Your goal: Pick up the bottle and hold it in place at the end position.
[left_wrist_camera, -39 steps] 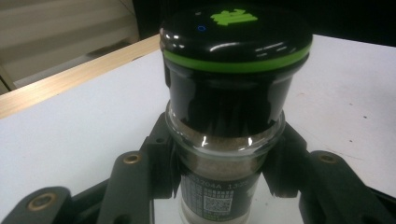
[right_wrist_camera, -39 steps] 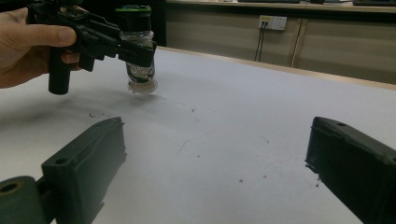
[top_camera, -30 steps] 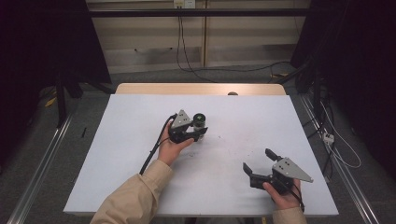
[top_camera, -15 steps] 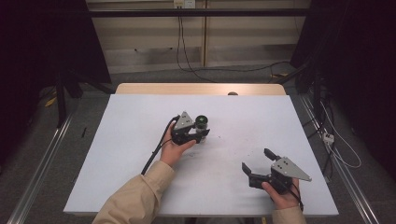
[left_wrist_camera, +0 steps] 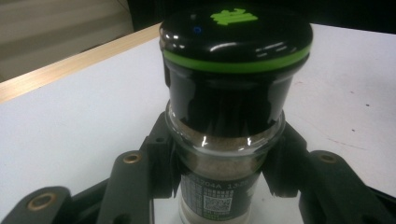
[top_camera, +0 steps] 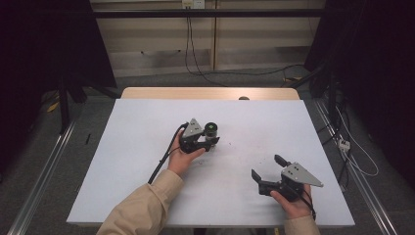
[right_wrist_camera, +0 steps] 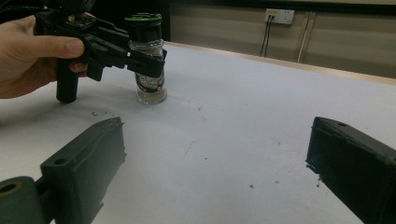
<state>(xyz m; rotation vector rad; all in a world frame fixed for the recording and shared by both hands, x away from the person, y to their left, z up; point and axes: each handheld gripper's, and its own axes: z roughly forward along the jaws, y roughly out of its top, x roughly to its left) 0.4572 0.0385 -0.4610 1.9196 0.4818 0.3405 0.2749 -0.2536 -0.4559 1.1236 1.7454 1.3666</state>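
Glass spice jar (left_wrist_camera: 224, 154) with black green-ringed cap, upright mid-table, clamped at its neck by left gripper (top_camera: 208, 142); rigid, slippery, breakable, so grip below the cap; right gripper (top_camera: 268, 171) wide open, empty.

There is one jar (top_camera: 212, 131) on one white table (top_camera: 137, 161) — it has one black lid (left_wrist_camera: 236, 35) with one green ring. Two grippers are here — the left gripper (top_camera: 209, 142) and the right gripper (top_camera: 266, 167) — and two hands hold them.
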